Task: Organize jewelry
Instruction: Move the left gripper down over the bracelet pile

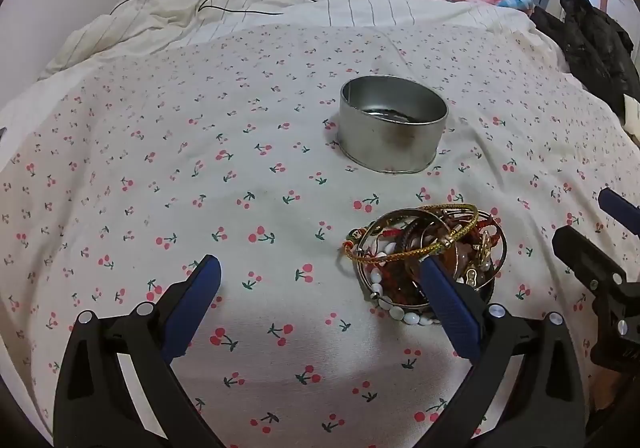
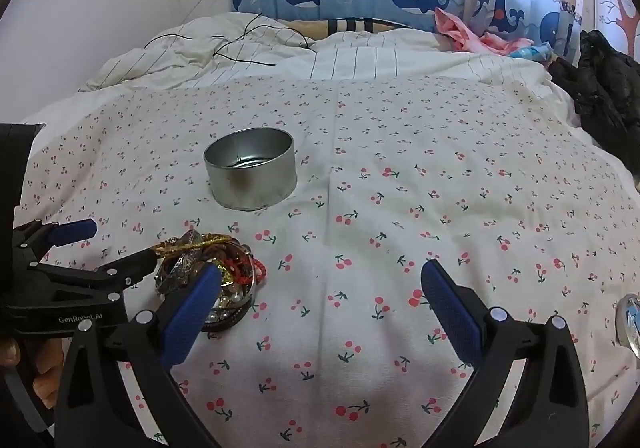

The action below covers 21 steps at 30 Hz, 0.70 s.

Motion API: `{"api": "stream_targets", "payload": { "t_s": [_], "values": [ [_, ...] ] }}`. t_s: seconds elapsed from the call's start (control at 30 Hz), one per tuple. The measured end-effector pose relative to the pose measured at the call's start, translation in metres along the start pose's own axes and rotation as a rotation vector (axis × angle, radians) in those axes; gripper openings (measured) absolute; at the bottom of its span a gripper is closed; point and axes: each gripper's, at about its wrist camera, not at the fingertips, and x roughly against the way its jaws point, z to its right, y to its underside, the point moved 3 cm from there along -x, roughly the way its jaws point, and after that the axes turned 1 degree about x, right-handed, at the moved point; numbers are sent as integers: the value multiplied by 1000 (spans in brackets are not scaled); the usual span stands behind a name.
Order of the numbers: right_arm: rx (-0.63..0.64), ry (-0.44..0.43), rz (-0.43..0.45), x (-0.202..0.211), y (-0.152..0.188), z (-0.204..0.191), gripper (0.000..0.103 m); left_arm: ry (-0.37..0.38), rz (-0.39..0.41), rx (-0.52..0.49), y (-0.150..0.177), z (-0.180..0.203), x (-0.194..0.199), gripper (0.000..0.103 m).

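On the cherry-print white bedsheet, the left gripper is held wide open, its right blue finger covering part of the tangled pile of bangles, gold cord and white beads. Farther off stands the round silver metal tin, whose contents are hard to make out. At the right, the right gripper is likewise spread wide. A shiny round object is cut off by the right edge.

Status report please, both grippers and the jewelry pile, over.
Left gripper open, one finger at the jewelry pile. Right gripper open, holding nothing. Round metal tin open behind the pile, path clear.
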Motion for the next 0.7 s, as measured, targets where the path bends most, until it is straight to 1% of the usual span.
{"api": "stream_targets", "payload": {
  "t_s": [0.17, 0.37, 0.47, 0.53, 0.57, 0.63, 0.7],
  "values": [
    [-2, 5, -5, -1, 1, 1, 96, 14, 1, -8, 0, 4, 0, 96],
    [-5, 7, -10, -3, 0, 2, 96, 57, 6, -35, 0, 11, 4, 96],
    [-6, 6, -12, -3, 0, 2, 96, 64, 17, -67, 0, 18, 6, 96],
    [-7, 6, -13, -4, 0, 3, 96, 46, 8, -93, 0, 22, 4, 96],
    [-7, 6, -13, -4, 0, 3, 96, 47, -19, -102, 1, 22, 2, 96],
    [-6, 7, -13, -3, 0, 3, 96, 86, -53, -95, 2, 22, 1, 96],
    [-7, 7, -12, -3, 0, 3, 96, 106, -74, -90, 2, 21, 1, 96]
  ]
}}
